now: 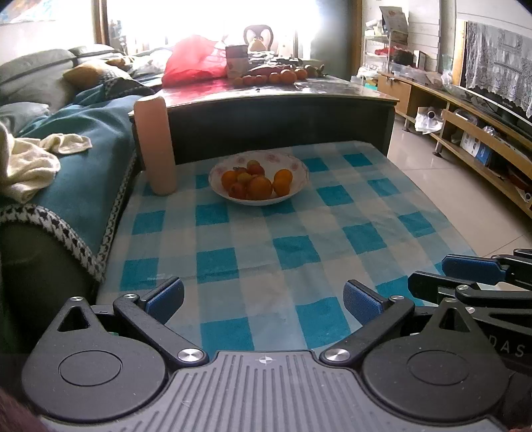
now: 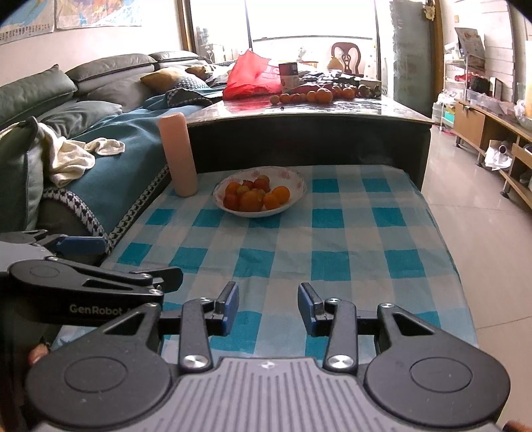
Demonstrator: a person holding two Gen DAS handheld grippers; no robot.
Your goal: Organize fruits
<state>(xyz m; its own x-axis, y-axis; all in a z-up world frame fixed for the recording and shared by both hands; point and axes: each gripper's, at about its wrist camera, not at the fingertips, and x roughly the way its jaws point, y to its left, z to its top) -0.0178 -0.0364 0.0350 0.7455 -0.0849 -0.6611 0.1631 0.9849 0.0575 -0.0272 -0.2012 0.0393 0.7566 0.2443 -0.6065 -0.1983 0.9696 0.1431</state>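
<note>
Only rightward, wall maps above sofa.

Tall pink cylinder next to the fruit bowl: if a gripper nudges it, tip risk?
Likely tippy: the pink cylinder stands upright, tall over a narrow base, on soft checked cloth. Once down, its round side would probably roll. The fruit bowl sits close beside it.
</note>
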